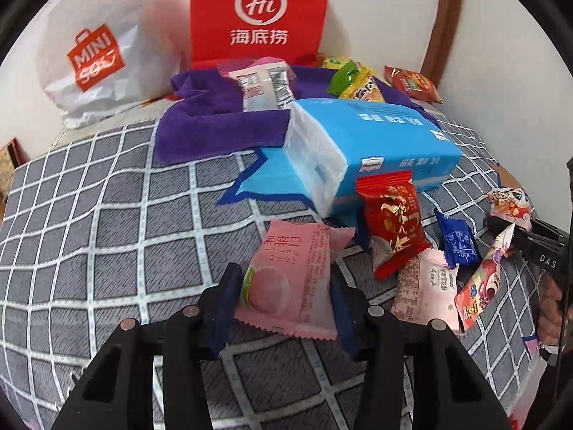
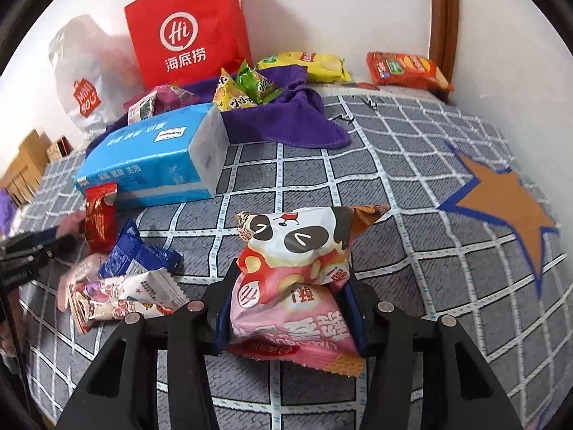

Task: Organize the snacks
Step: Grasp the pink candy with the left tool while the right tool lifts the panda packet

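Left gripper (image 1: 283, 299) fingers clamp a pink peach snack packet (image 1: 290, 279), long axis pointing ahead, above open checked bed (image 1: 107, 215). Right gripper (image 2: 290, 308) fingers clamp an upright panda snack bag (image 2: 297, 268) beside the snack pile (image 2: 125, 279).

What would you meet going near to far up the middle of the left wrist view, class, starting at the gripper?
Left gripper → pink peach snack packet → blue tissue pack → purple towel → red Hi bag.

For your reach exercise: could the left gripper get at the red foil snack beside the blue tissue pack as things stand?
Probably not yet. The left gripper is shut on the pink peach snack, so its jaws are occupied. The red foil snack lies just ahead, with nothing between.
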